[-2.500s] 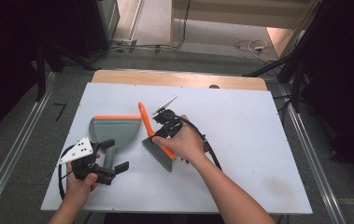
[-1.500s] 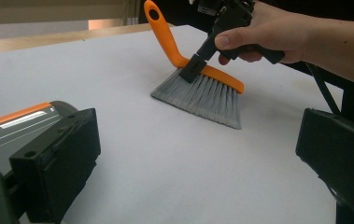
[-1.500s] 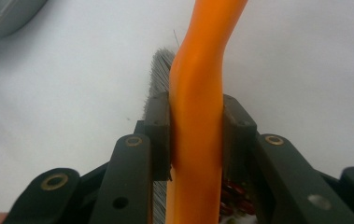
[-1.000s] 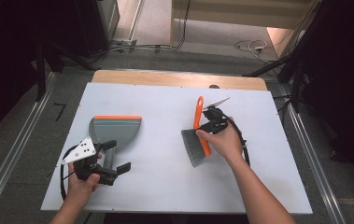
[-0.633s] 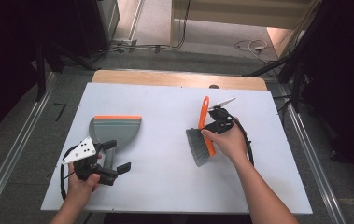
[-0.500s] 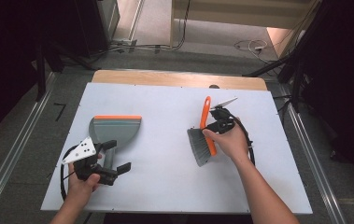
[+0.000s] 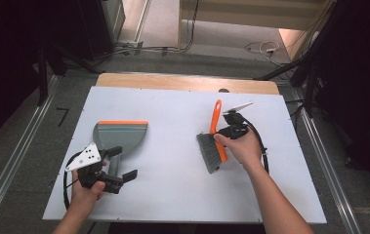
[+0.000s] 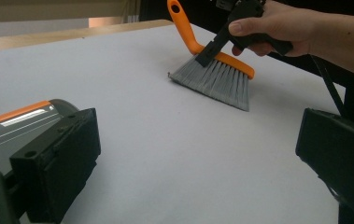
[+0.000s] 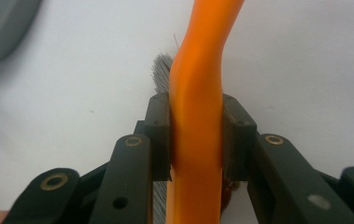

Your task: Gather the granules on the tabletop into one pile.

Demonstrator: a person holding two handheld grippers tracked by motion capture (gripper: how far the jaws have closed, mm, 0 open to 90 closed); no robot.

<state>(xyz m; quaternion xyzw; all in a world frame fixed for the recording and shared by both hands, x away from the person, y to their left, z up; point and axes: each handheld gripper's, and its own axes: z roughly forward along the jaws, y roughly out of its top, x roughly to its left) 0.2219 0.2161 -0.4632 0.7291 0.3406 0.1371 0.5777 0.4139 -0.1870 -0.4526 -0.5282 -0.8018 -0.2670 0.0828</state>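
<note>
We hold the brush (image 7: 215, 141) clamped in our right gripper (image 7: 225, 132) (long axis pointing away), the dustpan (image 7: 119, 136) well left, beside our open left gripper (image 7: 124, 176).

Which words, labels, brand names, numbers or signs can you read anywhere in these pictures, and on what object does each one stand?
None can be read.
dustpan: a pale strip below its orange edge, too blurred to read, if it bears text at all.
brush: no print visible.
table: plain white, no markings.
</note>
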